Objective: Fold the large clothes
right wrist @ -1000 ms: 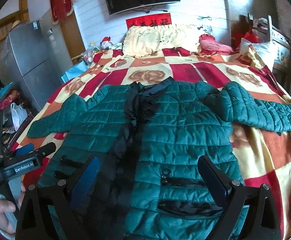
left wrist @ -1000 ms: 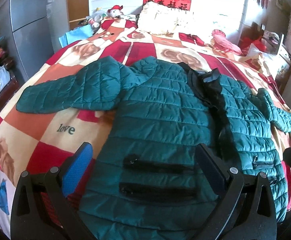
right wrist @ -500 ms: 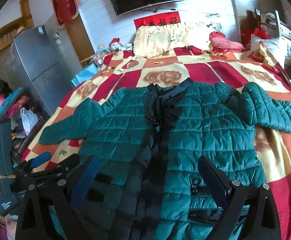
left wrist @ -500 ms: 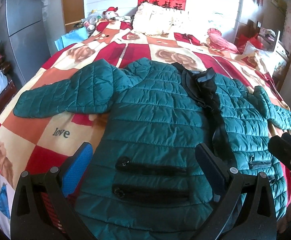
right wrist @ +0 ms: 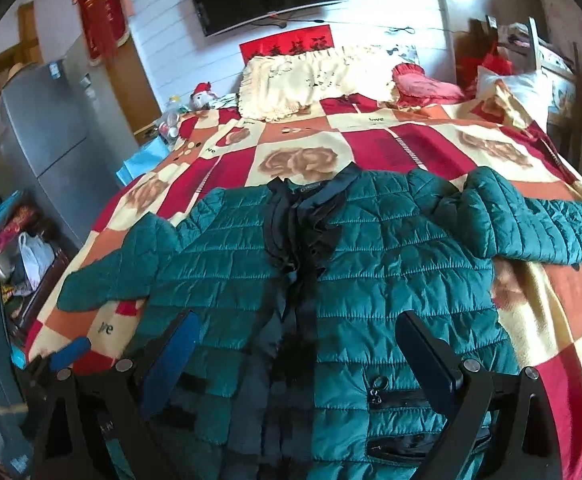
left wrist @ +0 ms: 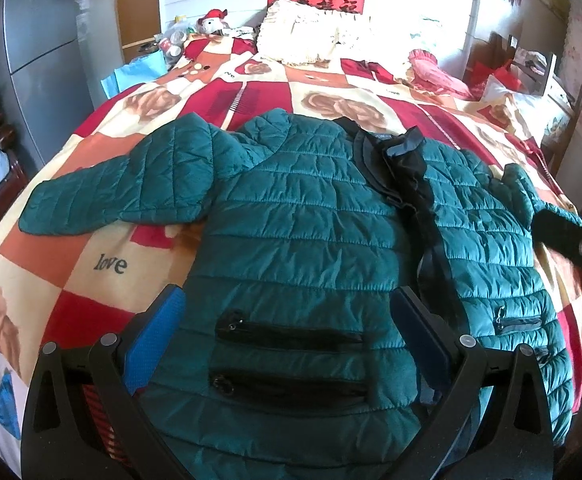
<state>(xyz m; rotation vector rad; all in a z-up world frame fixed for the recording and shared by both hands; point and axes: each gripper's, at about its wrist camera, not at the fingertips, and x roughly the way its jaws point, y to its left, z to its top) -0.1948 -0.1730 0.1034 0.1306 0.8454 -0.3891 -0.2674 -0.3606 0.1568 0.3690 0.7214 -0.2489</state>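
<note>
A teal quilted jacket [left wrist: 299,224] with a black ruffled front lies spread face up on the bed, sleeves out to both sides; it also shows in the right wrist view [right wrist: 371,264]. My left gripper [left wrist: 291,336] is open and empty above the jacket's left hem by two black zip pockets [left wrist: 287,336]. My right gripper [right wrist: 299,356] is open and empty above the hem at the jacket's middle. The left gripper shows in the right wrist view [right wrist: 67,354] at the lower left; the right one shows in the left wrist view [left wrist: 571,240].
The bed carries a red, orange and cream checked blanket [left wrist: 103,264] with cream pillows [right wrist: 311,76] at its head. A grey fridge [right wrist: 47,140] and bags stand on the left. A chair with clutter [right wrist: 531,64] stands at the far right.
Both grippers have moved back and up a little, so more of the jacket and bed shows. The right gripper's view has swung left toward the jacket's middle. Both jaws stay open.
</note>
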